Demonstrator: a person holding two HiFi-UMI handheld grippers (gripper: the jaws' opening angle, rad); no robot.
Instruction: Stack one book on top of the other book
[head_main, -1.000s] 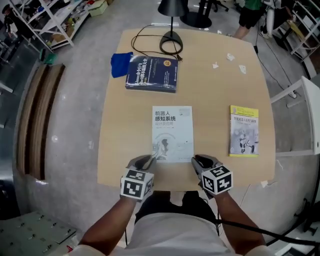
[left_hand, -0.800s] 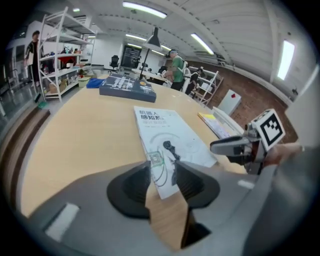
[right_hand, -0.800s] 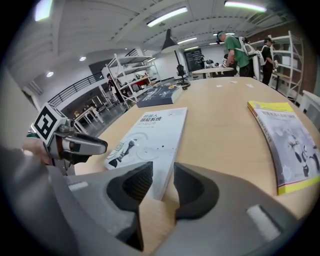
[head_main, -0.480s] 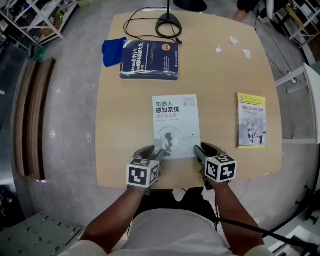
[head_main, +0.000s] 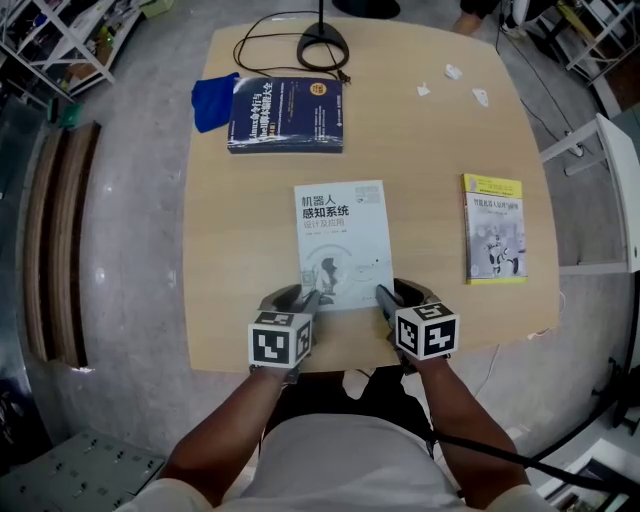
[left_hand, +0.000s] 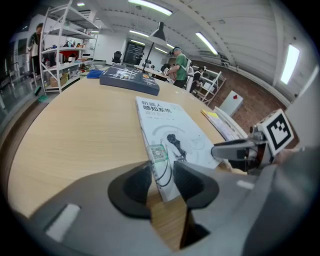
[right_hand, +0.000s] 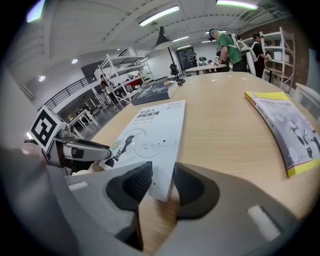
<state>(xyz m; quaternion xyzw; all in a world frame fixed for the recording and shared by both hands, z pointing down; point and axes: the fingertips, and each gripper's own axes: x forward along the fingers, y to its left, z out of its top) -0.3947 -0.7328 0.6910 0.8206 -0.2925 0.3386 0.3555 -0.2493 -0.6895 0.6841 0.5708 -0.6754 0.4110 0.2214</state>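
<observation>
The left gripper (left_hand: 162, 174) stands partly open, its jaws having just eased a little closer. The near left corner of the thin white paperback book (head_main: 340, 235) sits loose between its pads. The right gripper (right_hand: 161, 181), its jaws just opened to a similar gap, straddles the near right corner. The book lies flat on the pale wooden table (head_main: 250, 260), stretching away ahead of both grippers. Farther ahead and leftward lies the thick dark-blue book (head_main: 285, 113).

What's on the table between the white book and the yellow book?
Nothing: the table between the white book and the yellow book is bare wood. The head view shows it plainly; the right gripper view agrees.
</observation>
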